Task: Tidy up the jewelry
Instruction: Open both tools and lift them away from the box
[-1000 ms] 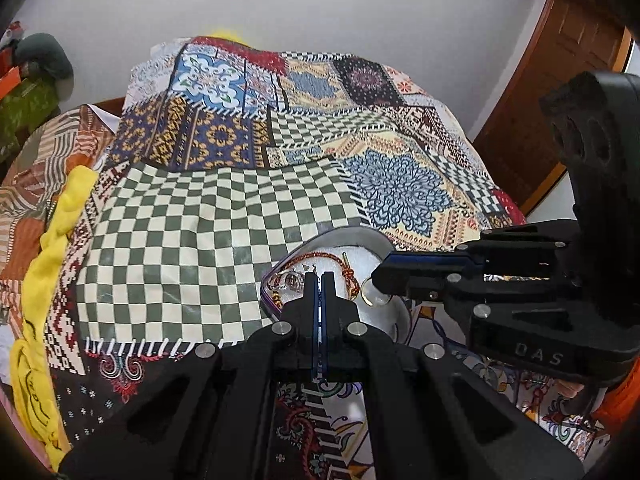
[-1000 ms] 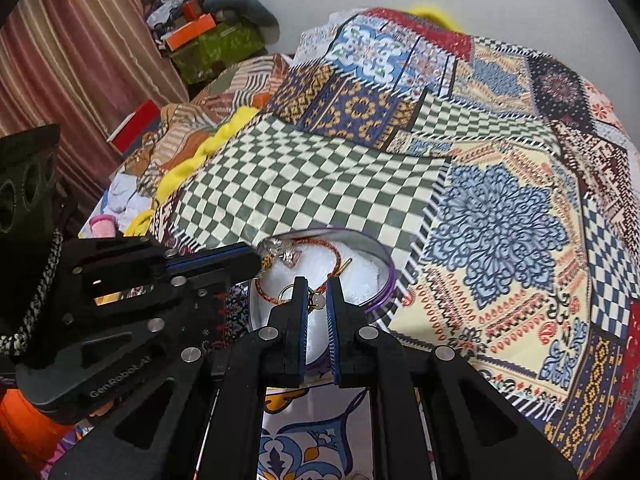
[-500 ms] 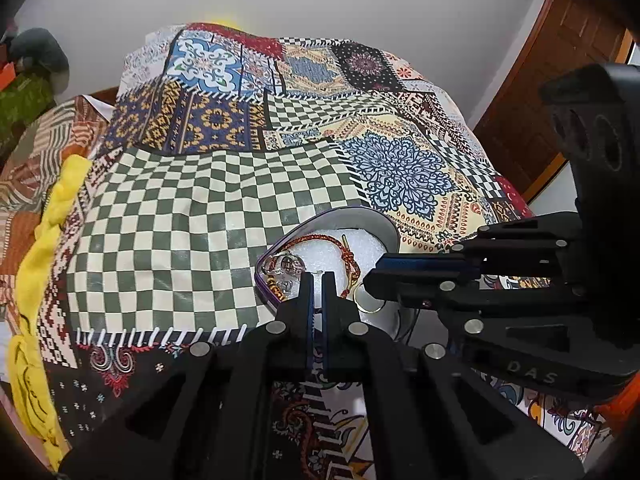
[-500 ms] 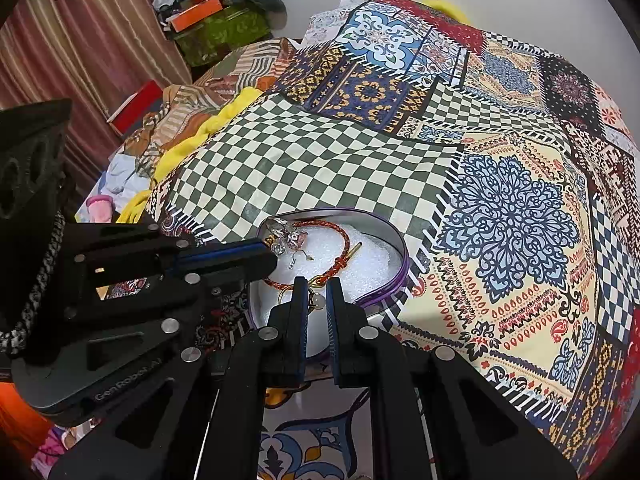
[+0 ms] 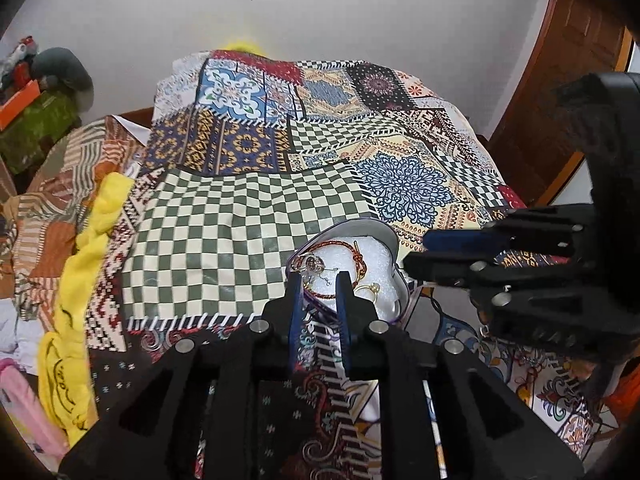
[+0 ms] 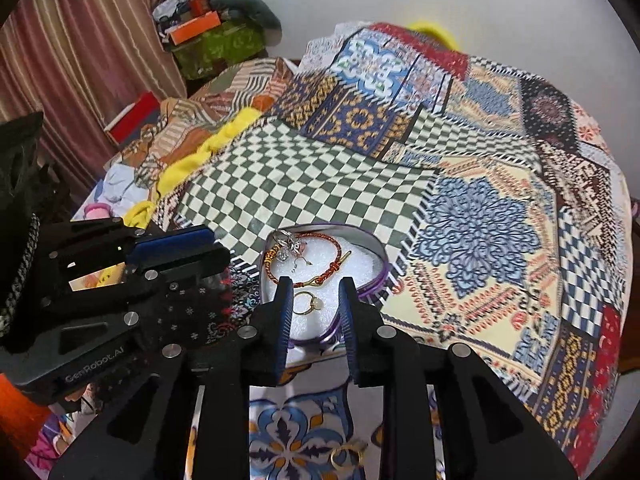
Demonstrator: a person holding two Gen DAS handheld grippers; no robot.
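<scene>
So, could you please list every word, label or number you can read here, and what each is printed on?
"GenRobot.AI": side of the left gripper body, right wrist view.
Embossed letters on the right gripper body, left wrist view: too blurred to read.
Black marks on the yellow cloth: not legible.

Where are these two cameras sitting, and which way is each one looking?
Left wrist view: sits on the left gripper, looking forward along its open fingers over the patchwork bedspread at the heart-shaped tin; the right gripper shows at the right edge.
Right wrist view: sits on the right gripper, facing the same tin from further right; the left gripper shows at the left.
Shared: tin, red bracelet, gold ring, bedspread.
</scene>
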